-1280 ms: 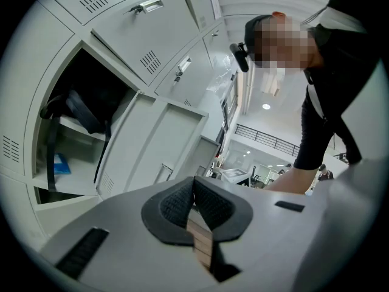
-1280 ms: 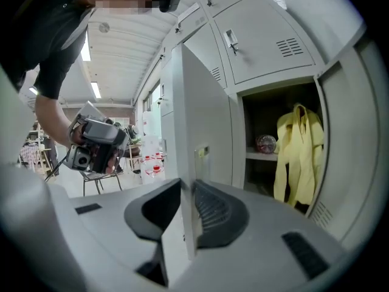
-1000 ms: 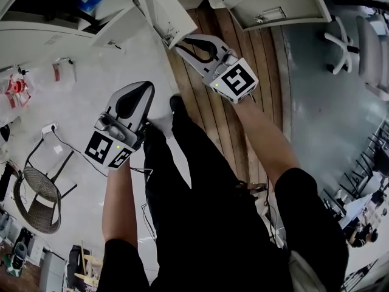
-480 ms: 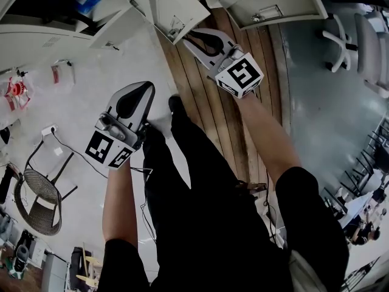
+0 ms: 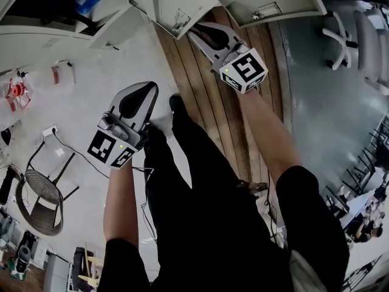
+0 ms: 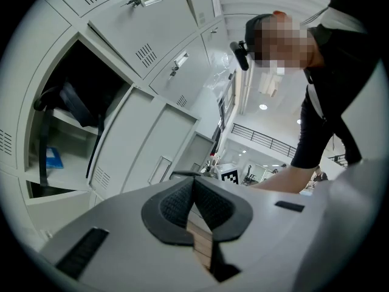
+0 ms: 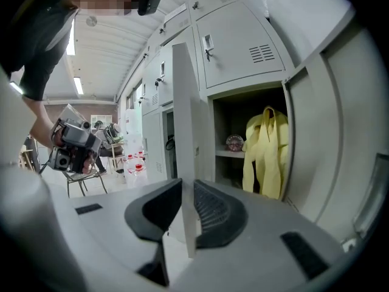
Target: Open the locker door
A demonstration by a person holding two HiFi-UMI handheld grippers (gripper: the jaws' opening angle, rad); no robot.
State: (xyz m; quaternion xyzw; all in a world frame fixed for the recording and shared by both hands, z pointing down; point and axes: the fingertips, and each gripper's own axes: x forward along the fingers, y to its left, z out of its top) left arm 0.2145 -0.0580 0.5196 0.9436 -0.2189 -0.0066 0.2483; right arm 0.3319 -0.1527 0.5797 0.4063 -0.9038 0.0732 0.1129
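Locker door swung out edge-on, pinched between pads of right gripper, yellow garment hanging behind it; left gripper closed on nothing, well apart.

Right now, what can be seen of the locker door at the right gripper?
The locker door is a thin panel of pale grey painted metal, as it looks, swung open and seen edge-on. Its free edge stands upright, clamped in the right gripper. The head view shows a small latch on its face.
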